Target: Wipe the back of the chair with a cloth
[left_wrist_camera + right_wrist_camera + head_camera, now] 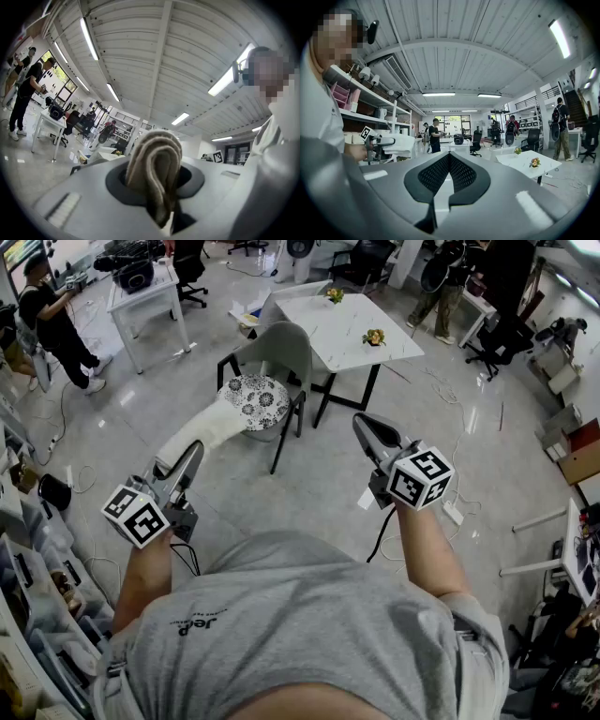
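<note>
Left claw (190, 460): we clamp the folded cloth (202, 432).
Right claw (364, 427): closed, empty.
Chair (281, 357): ahead, well apart from cloth.
Progress: we judge wiping not begun; approach and whole back remain.

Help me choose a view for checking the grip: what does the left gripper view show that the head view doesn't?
Left gripper view only: the cloth's folded layers pinched between the jaws, seen up close. Head view only: the cloth's free length stretching out toward the grey chair and its patterned seat cushion. Both: the left gripper shut on the cloth.
</note>
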{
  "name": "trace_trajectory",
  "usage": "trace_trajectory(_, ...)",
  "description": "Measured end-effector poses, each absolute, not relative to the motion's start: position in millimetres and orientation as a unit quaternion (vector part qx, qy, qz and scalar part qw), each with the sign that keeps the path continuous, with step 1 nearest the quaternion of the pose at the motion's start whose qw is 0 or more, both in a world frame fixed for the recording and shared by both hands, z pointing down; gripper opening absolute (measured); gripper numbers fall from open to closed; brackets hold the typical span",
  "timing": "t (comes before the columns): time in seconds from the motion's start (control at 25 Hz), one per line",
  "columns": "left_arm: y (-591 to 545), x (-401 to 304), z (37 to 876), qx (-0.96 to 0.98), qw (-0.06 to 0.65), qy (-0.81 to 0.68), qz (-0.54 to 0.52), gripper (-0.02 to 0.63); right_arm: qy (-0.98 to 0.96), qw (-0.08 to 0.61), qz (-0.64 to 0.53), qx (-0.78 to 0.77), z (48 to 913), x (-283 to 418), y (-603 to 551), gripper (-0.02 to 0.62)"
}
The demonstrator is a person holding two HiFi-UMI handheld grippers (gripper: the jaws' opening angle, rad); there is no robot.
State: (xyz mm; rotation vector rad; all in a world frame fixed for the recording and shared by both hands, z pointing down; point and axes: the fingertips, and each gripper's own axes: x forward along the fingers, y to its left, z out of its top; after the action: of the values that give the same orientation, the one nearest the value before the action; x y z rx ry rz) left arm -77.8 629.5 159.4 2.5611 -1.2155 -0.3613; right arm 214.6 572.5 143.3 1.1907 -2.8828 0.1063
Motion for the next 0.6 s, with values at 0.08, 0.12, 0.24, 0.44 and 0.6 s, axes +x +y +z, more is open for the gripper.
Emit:
trace_trajectory(0.08,628,-76,160,0.887,0.141,-0.422,-0.125,0.158,-0.924,0.01,0.034,0.38,144,215,571,0.0)
trace_trajectory(0.12,627,-76,160,0.887,0.141,-0.423,-0.125,0.158,-0.925,0.01,0.034,0.379,144,216,570,0.0)
trace_trajectory(0.24,624,-73,159,0.886,0.141,-0.424,-0.123,0.158,-0.926,0.009,0.034,0.376,144,218,567,0.0)
trace_trajectory(0.44,622,-64,158,0.882,0.139,-0.433,-0.123,0.158,-0.93,-0.001,0.048,0.364,144,224,559,0.002)
trace_trajectory(0.6,623,-54,157,0.873,0.138,-0.451,-0.125,0.158,-0.937,-0.004,0.05,0.347,143,231,552,0.002)
